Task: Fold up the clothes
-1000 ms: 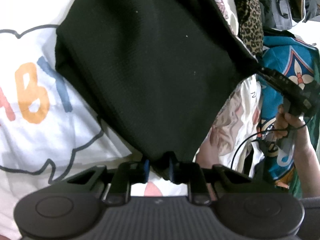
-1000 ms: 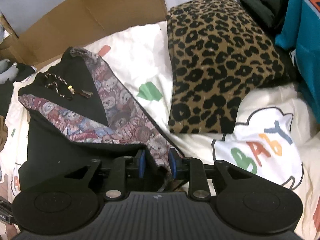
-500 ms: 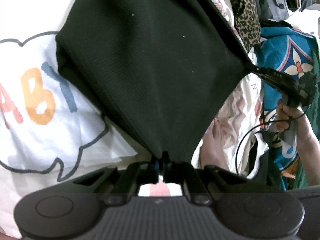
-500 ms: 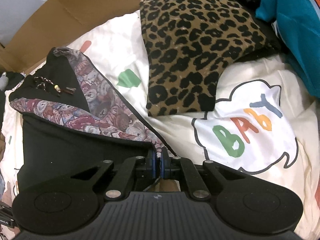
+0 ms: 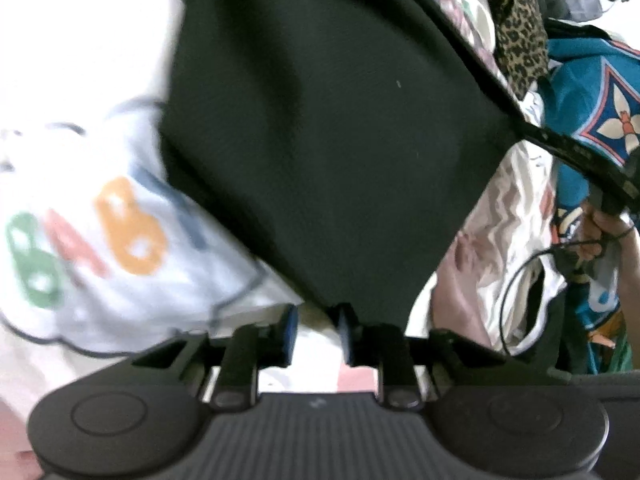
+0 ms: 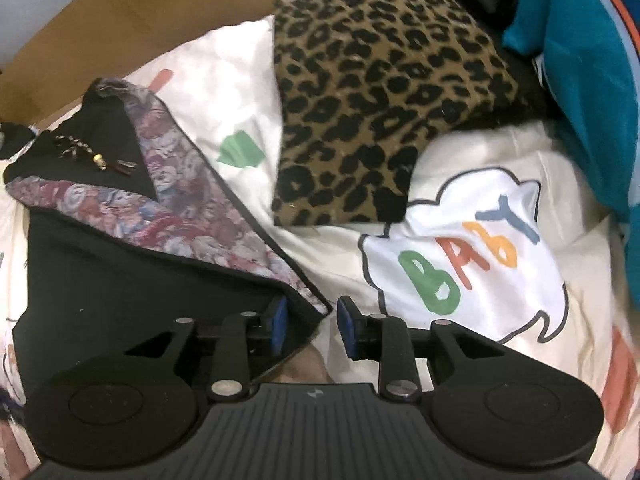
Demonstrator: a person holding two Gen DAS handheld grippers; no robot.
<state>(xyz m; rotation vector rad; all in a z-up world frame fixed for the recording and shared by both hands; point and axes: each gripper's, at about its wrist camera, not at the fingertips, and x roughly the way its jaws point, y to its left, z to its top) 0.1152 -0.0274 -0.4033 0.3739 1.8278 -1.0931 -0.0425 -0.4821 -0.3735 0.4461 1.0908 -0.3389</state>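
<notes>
Jaws of the left gripper [image 5: 314, 334] and right gripper [image 6: 308, 328] opening, spread, pinching nothing; a hem corner of the black garment [image 5: 340, 128] just between each pair, pads clear of cloth. Judged mid-task: one fold laid on the bedsheet [image 6: 472, 248], patterned lining [image 6: 192, 216] exposed, further folds outstanding. Both pitched steeply downward. Farther off, leopard-print cushion [image 6: 380, 80] beyond.
</notes>
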